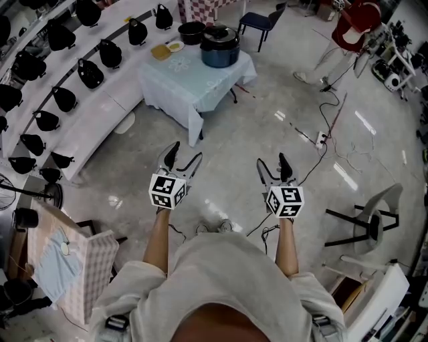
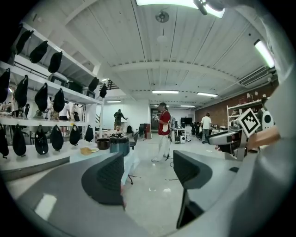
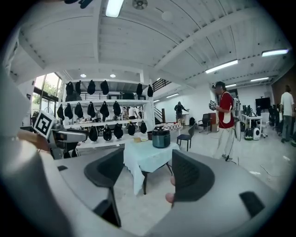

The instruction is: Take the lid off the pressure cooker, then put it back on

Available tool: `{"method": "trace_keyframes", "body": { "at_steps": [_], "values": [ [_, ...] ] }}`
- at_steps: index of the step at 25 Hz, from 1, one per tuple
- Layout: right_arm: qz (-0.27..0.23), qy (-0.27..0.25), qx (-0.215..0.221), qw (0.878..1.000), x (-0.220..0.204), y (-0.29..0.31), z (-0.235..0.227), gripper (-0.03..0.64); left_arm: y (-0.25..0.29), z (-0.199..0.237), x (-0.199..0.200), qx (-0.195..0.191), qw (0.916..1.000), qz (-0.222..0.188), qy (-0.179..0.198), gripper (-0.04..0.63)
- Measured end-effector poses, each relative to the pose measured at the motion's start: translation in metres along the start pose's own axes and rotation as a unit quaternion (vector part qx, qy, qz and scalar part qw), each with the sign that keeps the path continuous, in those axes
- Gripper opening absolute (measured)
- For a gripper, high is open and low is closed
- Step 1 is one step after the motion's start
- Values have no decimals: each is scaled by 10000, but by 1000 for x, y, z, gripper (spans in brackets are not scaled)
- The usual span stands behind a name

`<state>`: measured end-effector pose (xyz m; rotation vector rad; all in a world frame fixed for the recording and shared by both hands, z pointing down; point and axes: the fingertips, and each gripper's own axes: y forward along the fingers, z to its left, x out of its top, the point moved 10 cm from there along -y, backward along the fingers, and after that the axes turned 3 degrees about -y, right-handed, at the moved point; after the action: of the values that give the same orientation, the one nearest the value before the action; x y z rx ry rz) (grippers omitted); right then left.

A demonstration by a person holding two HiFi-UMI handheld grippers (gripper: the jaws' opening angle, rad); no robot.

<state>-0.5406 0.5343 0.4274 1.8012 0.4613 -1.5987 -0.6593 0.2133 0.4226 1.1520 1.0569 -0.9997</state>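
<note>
The dark blue pressure cooker (image 1: 219,48) stands on a table with a pale blue cloth (image 1: 194,87), far ahead, its black lid (image 1: 219,33) on top. It also appears small in the left gripper view as the cooker (image 2: 119,144), and in the right gripper view as the cooker (image 3: 161,138). My left gripper (image 1: 186,153) and right gripper (image 1: 271,161) hover over the bare floor, well short of the table. Both are open with nothing between their jaws, as the left gripper (image 2: 148,173) and right gripper (image 3: 148,171) show.
White shelves (image 1: 87,100) hung with black bags curve along the left. A black pot (image 1: 192,32) and a yellow dish (image 1: 161,51) share the table. A blue chair (image 1: 258,23) stands behind it. A person in red (image 1: 354,20), floor cables (image 1: 328,127) and a white chair (image 1: 376,212) are at right.
</note>
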Motion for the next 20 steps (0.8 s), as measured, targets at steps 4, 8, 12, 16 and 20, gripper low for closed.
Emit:
{"method": "trace_keyframes", "body": {
  "at_steps": [4, 8, 12, 16, 20],
  "values": [
    [39, -28, -52, 10000, -2, 0, -17, 302, 16, -10, 1, 13, 10000, -9, -25, 314],
    [62, -113, -35, 9999, -2, 5, -38, 301, 39, -25, 0, -70, 10000, 14, -19, 314],
    [81, -123, -44, 9999, -2, 19, -57, 301, 63, -32, -5, -101, 9999, 64, -13, 314],
    [146, -123, -50, 9998, -3, 46, -74, 301, 94, -22, -6, -115, 9999, 107, -46, 314],
    [164, -144, -94, 9997, 0, 86, -90, 301, 133, 3, -4, -157, 9998, 94, -61, 314]
  ]
}}
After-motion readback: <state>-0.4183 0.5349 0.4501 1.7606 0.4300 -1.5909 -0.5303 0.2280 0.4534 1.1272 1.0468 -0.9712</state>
